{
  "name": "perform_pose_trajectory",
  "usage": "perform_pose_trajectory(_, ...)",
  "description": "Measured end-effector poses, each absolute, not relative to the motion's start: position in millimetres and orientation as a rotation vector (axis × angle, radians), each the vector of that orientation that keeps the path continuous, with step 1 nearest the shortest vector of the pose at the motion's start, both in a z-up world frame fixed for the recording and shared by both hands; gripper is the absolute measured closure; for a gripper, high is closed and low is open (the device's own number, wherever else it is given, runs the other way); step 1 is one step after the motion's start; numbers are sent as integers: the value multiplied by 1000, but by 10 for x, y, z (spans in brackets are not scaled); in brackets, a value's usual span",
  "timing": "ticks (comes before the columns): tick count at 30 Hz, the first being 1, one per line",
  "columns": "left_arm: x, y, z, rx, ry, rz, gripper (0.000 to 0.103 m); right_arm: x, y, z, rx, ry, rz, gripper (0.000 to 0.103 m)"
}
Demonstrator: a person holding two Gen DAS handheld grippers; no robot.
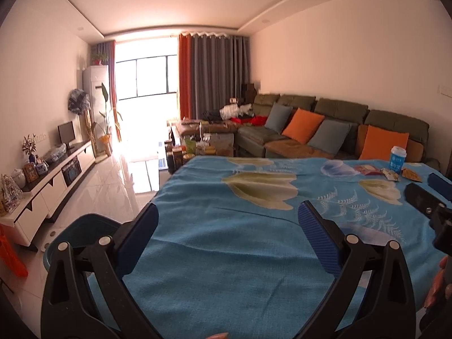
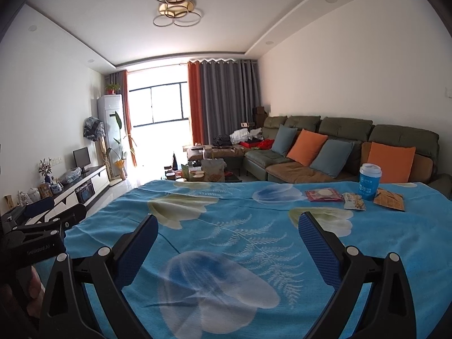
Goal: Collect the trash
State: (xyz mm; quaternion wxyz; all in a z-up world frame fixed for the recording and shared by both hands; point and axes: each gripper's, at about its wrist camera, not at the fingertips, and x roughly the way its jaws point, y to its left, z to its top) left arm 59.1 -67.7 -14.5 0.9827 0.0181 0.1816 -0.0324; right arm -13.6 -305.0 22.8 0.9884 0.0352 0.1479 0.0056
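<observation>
Sunlit living room is framing a blue floral counter [image 2: 226,226] where both tools, left tool [image 1: 227,220] and right tool [image 2: 227,231], are hovering wide open and empty, since the wrappers [image 2: 323,195] are lying beside the cup [image 2: 369,181], ahead.

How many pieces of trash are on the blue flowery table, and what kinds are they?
Blue paper cup with white lid: 1
Flat snack wrappers: 3, namely the red and pink wrapper, the white and yellow wrapper and the orange wrapper
Total: 4, all at the far right of the blue flowered tablecloth.
</observation>
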Motion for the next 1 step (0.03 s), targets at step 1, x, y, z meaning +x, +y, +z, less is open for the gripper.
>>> perform_pose_trajectory(1,671,-672,-153,37,390,-64,6,-118,-3086,228,69,307,2,7)
